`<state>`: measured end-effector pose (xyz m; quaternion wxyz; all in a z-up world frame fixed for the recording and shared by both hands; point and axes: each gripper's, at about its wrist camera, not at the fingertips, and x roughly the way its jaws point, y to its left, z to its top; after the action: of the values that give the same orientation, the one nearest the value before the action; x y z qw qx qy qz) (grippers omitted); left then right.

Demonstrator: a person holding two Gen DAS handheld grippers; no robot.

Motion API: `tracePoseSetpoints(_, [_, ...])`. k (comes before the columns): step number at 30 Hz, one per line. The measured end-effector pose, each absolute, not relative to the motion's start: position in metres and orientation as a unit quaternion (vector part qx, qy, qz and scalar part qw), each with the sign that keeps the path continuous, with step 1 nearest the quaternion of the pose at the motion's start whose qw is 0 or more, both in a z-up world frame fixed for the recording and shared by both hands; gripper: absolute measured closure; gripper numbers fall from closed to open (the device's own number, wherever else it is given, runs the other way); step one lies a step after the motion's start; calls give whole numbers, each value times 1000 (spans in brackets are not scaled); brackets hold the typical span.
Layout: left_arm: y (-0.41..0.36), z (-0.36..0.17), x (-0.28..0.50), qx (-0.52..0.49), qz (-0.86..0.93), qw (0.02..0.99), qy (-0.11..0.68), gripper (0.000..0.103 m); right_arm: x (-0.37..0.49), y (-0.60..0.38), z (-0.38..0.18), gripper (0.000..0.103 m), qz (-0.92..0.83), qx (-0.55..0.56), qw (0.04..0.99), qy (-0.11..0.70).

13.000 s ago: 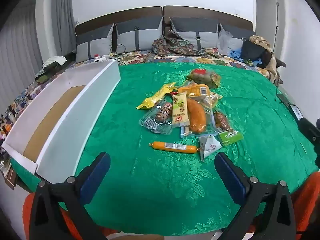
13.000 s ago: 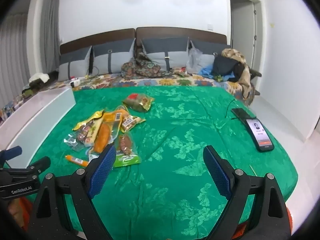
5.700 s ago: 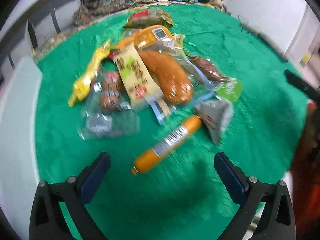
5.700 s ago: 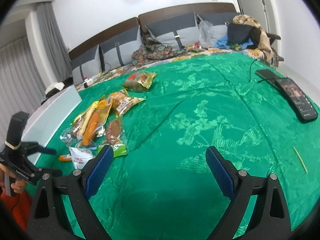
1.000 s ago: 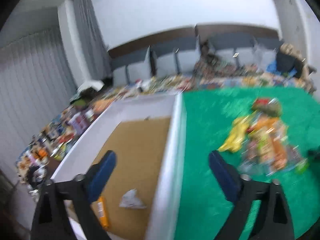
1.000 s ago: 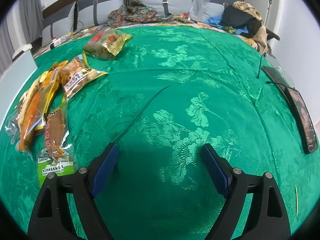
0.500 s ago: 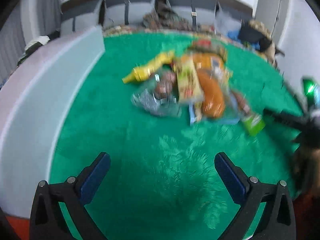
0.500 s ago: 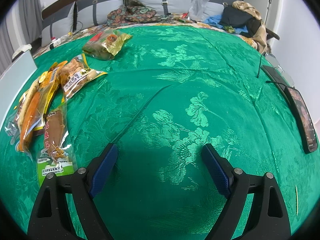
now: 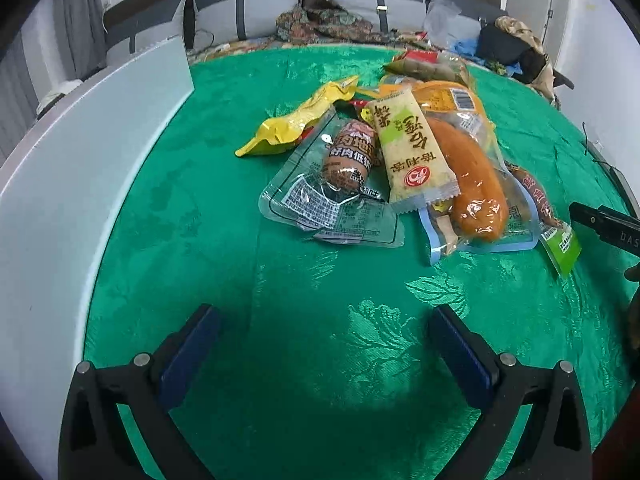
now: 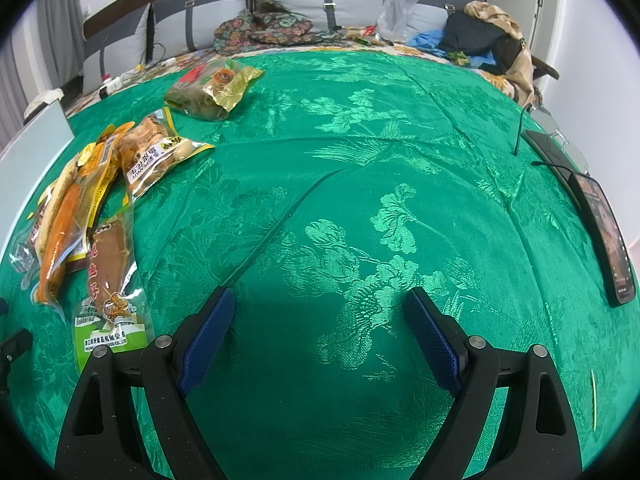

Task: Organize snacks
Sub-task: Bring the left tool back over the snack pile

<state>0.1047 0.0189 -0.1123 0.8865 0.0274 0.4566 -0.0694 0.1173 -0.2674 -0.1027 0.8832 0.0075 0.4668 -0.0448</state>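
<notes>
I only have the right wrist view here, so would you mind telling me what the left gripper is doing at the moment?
Observer: The left gripper is open and empty, above bare green cloth just short of the snack pile.
Operator: Thank you. Which packet lies nearest to it?
Observer: A clear packet holding a brown sausage, its printed end towards the gripper.
Operator: Is anything lying on top of that one?
Observer: A pale cream bar packet lies beside it, overlapping its right edge and resting partly on the big orange sausage pack.
Operator: And where is the box?
Observer: The white box wall runs along the left of the cloth; its inside is hidden from view.
</notes>
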Motion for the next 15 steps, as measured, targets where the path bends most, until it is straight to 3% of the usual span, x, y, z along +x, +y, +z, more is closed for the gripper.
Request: tracePoseSetpoints(15, [21, -117, 108, 25, -65, 892, 446, 0, 118, -267, -103, 13, -45, 8, 883, 467])
